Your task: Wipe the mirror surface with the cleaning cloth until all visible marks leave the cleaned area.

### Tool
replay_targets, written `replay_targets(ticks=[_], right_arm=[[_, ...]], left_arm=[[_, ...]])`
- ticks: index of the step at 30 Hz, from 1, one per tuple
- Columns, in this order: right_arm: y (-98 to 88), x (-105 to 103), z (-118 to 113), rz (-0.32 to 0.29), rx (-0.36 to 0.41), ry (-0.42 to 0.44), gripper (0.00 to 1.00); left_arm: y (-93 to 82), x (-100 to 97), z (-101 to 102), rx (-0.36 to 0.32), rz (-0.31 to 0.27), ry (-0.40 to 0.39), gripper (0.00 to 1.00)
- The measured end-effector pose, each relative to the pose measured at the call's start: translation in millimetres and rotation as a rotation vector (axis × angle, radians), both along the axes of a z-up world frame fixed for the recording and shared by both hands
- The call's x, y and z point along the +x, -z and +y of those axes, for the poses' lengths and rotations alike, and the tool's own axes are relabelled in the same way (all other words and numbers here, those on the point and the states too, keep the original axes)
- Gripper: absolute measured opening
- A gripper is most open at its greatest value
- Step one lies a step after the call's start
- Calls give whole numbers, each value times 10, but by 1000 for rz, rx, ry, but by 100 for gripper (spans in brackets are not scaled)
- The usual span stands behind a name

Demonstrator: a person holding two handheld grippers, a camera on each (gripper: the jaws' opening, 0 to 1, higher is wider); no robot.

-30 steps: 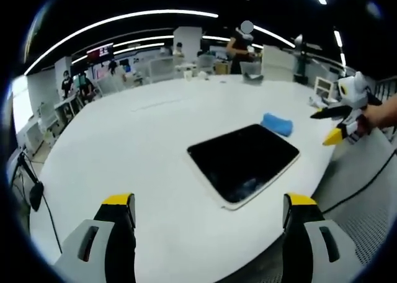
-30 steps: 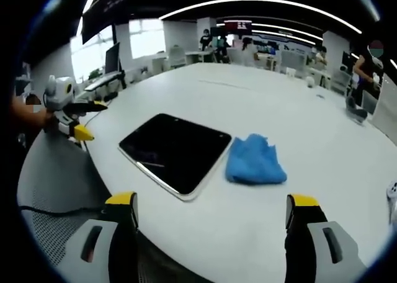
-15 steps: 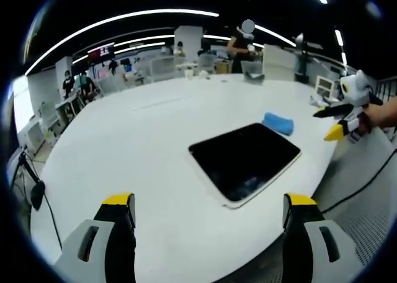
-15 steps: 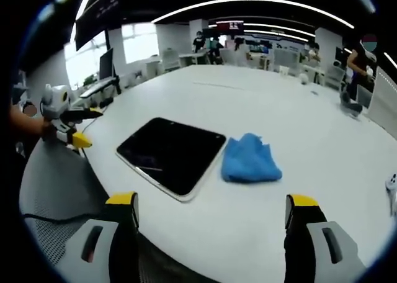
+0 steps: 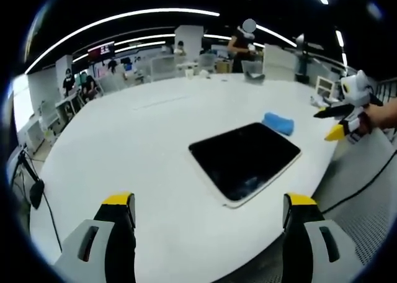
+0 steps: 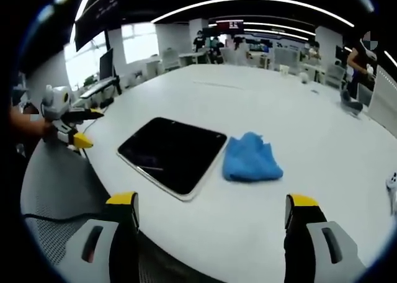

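A dark rectangular mirror (image 5: 244,159) (image 6: 172,152) with a white rim lies flat on the round white table (image 5: 142,140), near its edge. A crumpled blue cleaning cloth (image 6: 250,159) (image 5: 277,122) rests on the table beside the mirror's far side. My left gripper (image 5: 208,224) hovers open over the table, well short of the mirror; it also appears at the left of the right gripper view (image 6: 84,129). My right gripper (image 6: 211,224) is open and empty above the table edge, short of mirror and cloth; it appears at the right of the left gripper view (image 5: 329,125), held by a hand.
A black cable (image 5: 360,184) runs over the grey floor beside the table. Small objects (image 5: 251,76) sit at the table's far side. Desks, chairs and several people (image 6: 360,59) fill the office behind.
The right gripper view has pulled back slightly from the mirror and cloth. The mirror and cloth have not moved.
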State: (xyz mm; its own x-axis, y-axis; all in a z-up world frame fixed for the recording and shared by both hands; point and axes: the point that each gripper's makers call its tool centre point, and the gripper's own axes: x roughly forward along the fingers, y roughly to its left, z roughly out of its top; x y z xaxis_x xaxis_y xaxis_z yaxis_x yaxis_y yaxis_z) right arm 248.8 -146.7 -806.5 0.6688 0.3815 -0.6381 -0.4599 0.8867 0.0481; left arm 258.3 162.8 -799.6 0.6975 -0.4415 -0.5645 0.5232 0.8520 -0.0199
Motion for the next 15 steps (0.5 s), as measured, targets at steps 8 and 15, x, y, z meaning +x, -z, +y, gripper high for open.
replay_targets(ticks=[8, 15], right_arm=[[-139, 69, -31, -24, -4, -2, 99], [-382, 230, -82, -79, -8, -9, 99]], left_arm=[[-9, 10, 3, 5, -8, 0, 100], [-9, 10, 5, 2, -8, -2, 100]])
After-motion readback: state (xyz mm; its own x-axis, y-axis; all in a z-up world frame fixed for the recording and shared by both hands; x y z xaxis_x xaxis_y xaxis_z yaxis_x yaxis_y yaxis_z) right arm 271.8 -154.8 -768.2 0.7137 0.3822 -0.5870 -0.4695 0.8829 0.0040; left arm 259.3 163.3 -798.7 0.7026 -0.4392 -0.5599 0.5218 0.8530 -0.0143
